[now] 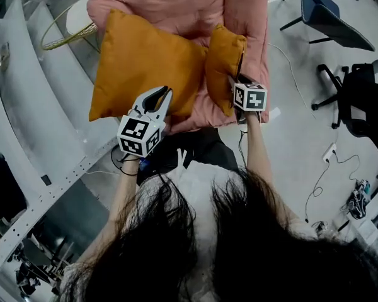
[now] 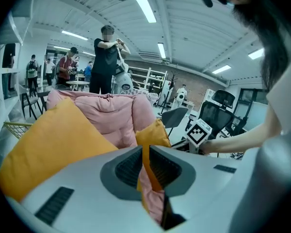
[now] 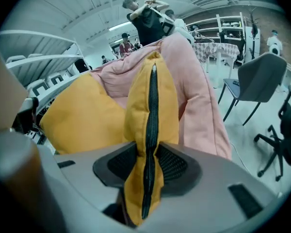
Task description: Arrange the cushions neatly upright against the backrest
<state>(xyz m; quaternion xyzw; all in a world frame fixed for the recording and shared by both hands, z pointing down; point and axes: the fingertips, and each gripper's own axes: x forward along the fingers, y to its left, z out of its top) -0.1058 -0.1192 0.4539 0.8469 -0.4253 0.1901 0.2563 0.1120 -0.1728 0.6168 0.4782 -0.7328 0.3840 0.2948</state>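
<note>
A large orange cushion point(image 1: 145, 61) point(image 2: 48, 140) point(image 3: 82, 115) leans on the left of a pink padded seat point(image 1: 176, 5) point(image 2: 116, 115) point(image 3: 199, 101). A smaller orange cushion point(image 1: 223, 61) point(image 2: 153, 135) stands on edge at its right, zipper side toward me. My right gripper point(image 1: 239, 83) point(image 3: 148, 164) is shut on this small cushion point(image 3: 150, 106), and the pads squeeze its zipper edge. My left gripper point(image 1: 160, 96) point(image 2: 144, 154) is shut with nothing in it. It hovers at the large cushion's lower right corner.
A white shelving rack point(image 1: 25, 106) runs along the left. A blue chair point(image 1: 327, 11) and a black office chair point(image 1: 359, 99) stand on the floor at the right, with cables point(image 1: 321, 181) nearby. People point(image 2: 106, 57) stand behind the seat.
</note>
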